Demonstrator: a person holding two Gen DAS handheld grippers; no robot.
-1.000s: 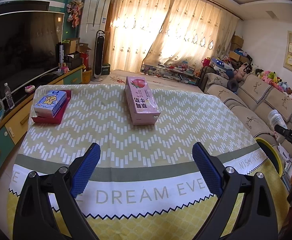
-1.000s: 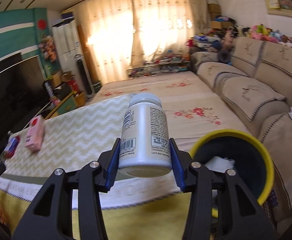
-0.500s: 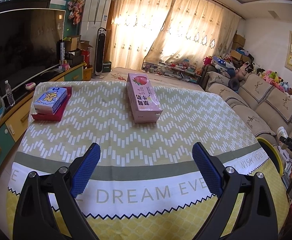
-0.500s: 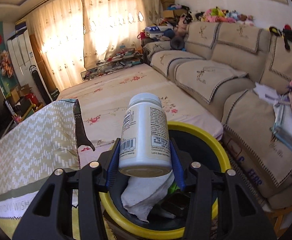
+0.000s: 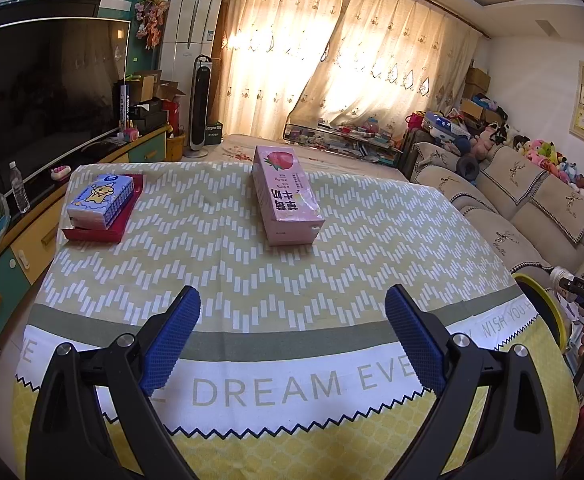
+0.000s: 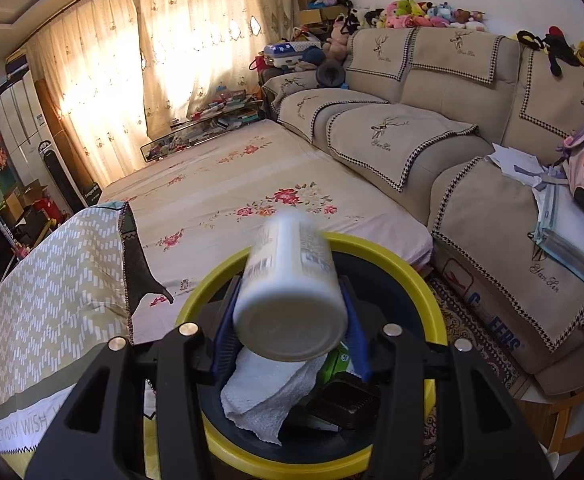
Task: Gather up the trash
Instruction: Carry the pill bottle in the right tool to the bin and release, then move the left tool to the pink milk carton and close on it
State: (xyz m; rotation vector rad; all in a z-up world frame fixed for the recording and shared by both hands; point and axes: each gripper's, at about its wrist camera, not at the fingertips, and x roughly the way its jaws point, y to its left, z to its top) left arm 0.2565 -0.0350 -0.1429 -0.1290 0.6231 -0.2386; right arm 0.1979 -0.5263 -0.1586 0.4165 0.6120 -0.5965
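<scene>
Above the yellow-rimmed dark plastic bin (image 6: 419, 280), right gripper (image 6: 290, 328) jaws clamp a tilted white plastic bottle (image 6: 292, 296), poised for dropping; at nine o'clock, left gripper (image 5: 292, 340) jaws gape empty.

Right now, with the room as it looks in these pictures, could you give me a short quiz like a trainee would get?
1. True or false: the left gripper holds something.
2. The white bottle in the right gripper is over which thing? A) the sofa B) the yellow-rimmed bin C) the TV
3. Name the two things lying on the tablecloth ahead of the left gripper.

Key
1. False: its jaws stand open over the cloth with nothing between them.
2. B: the bin already holds a crumpled white paper towel.
3. A pink carton and a blue tissue pack, which rests on a red tray.
</scene>
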